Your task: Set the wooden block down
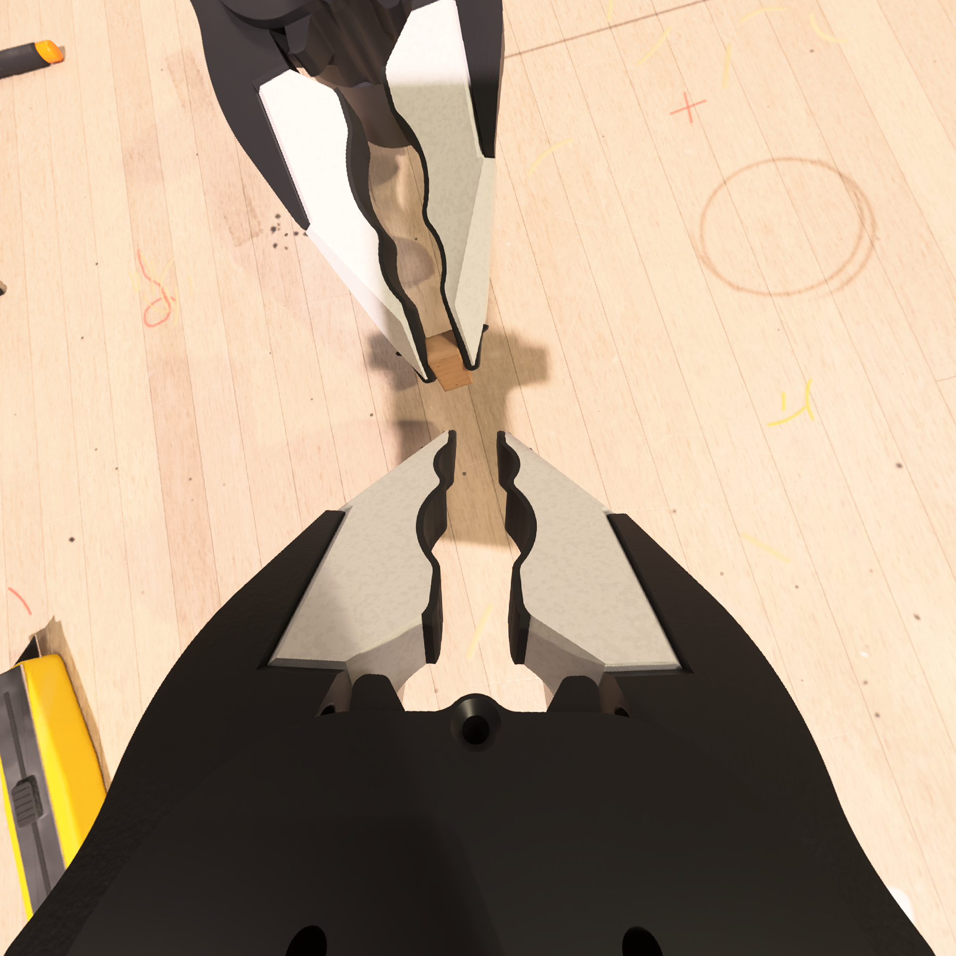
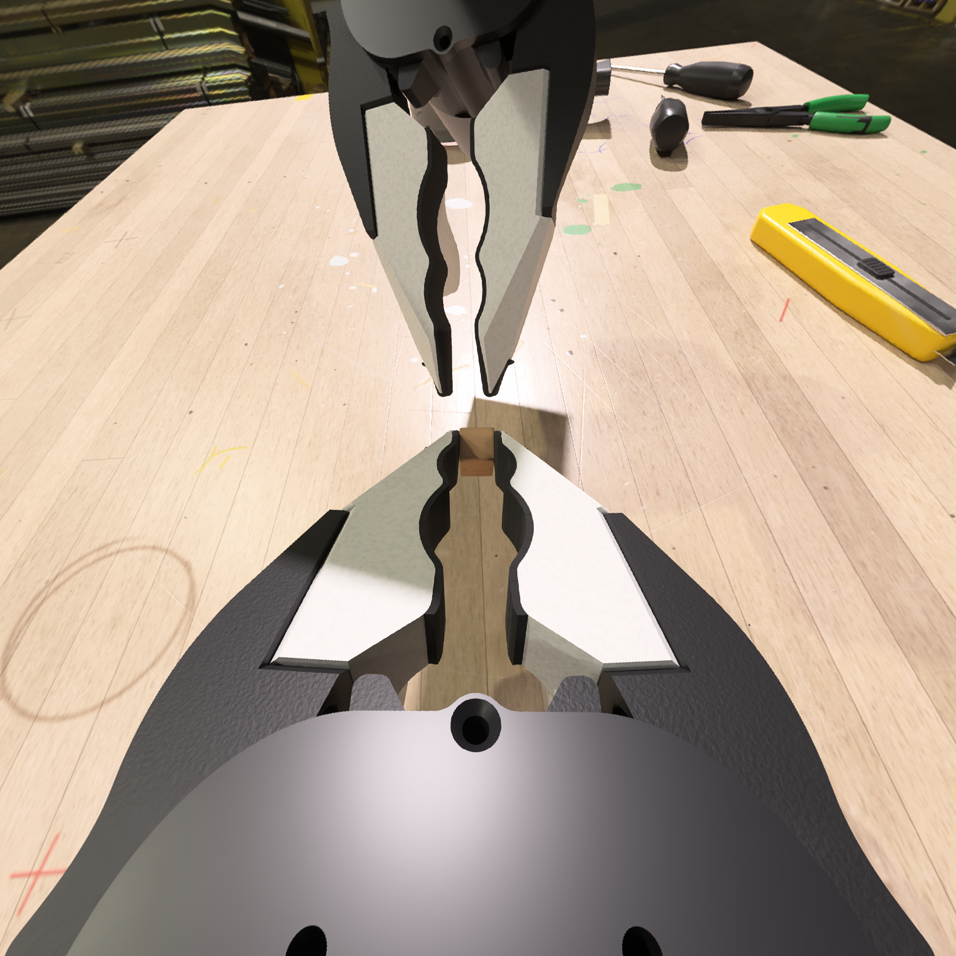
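The small wooden block (image 2: 476,455) is pinched between the fingertips of my right gripper (image 2: 476,437), which is shut on it and holds it low over the wooden table (image 2: 207,310). In the left wrist view the block (image 1: 451,362) shows between the tips of the right gripper (image 1: 449,371), which reaches in from the top. My left gripper (image 1: 476,434) faces it tip to tip, a short gap away, with its jaws slightly apart and empty. It also shows in the right wrist view (image 2: 465,393).
A yellow utility knife (image 2: 853,289) lies to the right, also visible in the left wrist view (image 1: 46,765). Green-handled pliers (image 2: 807,116) and a black-handled screwdriver (image 2: 708,77) lie at the far right. A drawn circle (image 1: 786,227) marks the table. The table's far edge (image 2: 155,124) drops off.
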